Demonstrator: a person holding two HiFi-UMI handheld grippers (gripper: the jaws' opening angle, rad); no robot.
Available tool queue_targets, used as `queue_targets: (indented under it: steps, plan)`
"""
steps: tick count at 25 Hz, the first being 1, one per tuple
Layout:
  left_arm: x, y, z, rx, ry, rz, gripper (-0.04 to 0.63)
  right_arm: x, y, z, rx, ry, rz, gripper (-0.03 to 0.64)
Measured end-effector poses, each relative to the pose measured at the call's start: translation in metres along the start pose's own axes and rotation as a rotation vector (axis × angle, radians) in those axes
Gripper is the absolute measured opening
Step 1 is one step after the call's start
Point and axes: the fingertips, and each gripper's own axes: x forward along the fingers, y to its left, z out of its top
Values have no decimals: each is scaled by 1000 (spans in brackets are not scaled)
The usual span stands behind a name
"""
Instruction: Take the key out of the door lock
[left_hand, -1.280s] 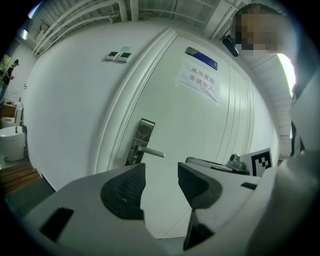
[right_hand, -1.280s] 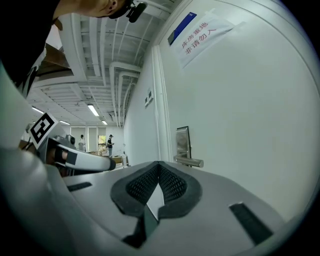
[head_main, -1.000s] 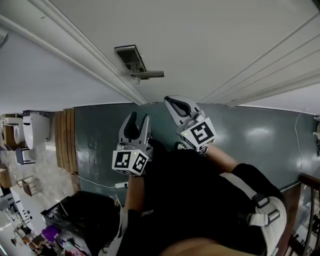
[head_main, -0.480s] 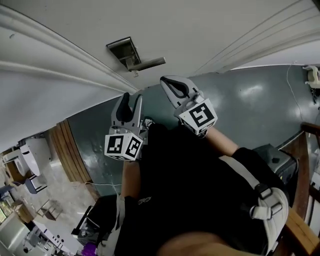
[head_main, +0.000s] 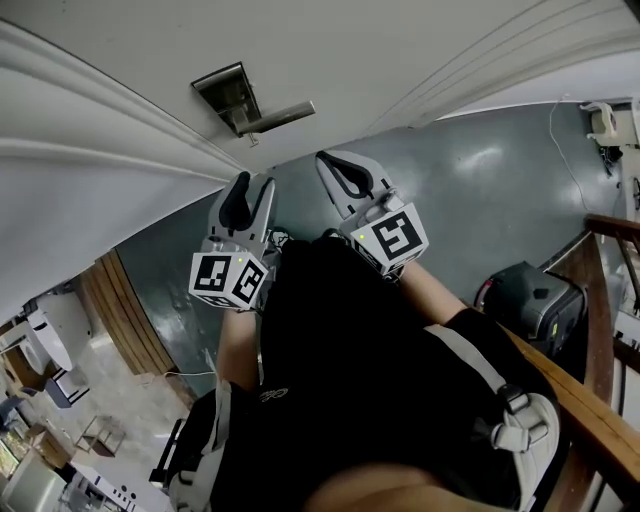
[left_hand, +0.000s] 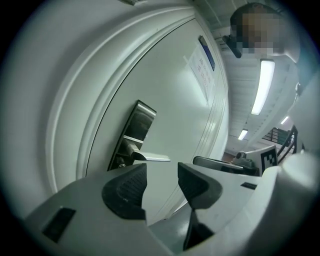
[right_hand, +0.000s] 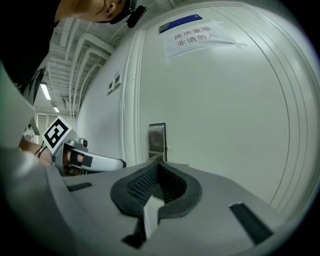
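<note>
**Nothing Held, Key Hard to See**

Your left gripper (left_hand: 162, 172) has its jaws spread apart. There is nothing between them, only the white door (head_main: 400, 50) far behind. Your right gripper (right_hand: 157, 167) has its jaws pressed together at the tips, and it holds nothing.

In the head view, the two grippers point up at the door side by side, the right one at the left one's 3 o'clock. The lock plate (head_main: 225, 90) is at 12 o'clock from the left gripper. Its handle (head_main: 280, 114) sticks out toward 3 o'clock. Neither gripper touches the plate or the handle.

The key is too small to make out for sure. In the left gripper view, a little knob (left_hand: 121, 164) sticks out of the plate just under the handle, at 7 o'clock from it. You cannot tell whether that is the key. The left jaw cuts off the plate right below the knob.

In the right gripper view, you see only the top of the plate at 12 o'clock above the jaws. The jaws hide the handle and everything lower. A paper sign (right_hand: 197, 32) is on the door higher up.

In the head view, your black shirt (head_main: 380, 360) hides a big part of the gray floor (head_main: 480, 200).
</note>
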Motion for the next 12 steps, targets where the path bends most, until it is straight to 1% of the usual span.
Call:
queue_targets:
  steps: [3, 6, 12]
  plan:
    - [1, -9, -3, -15, -14, 27, 190, -10, -1, 1, -2, -13, 23, 8]
    - [0, -28, -7, -56, -39, 34, 190, -22, -4, 1, 7, -25, 51, 8]
    - [-5, -54, -33, -63, -35, 71, 190, -42, -9, -17, 35, -45, 87, 8]
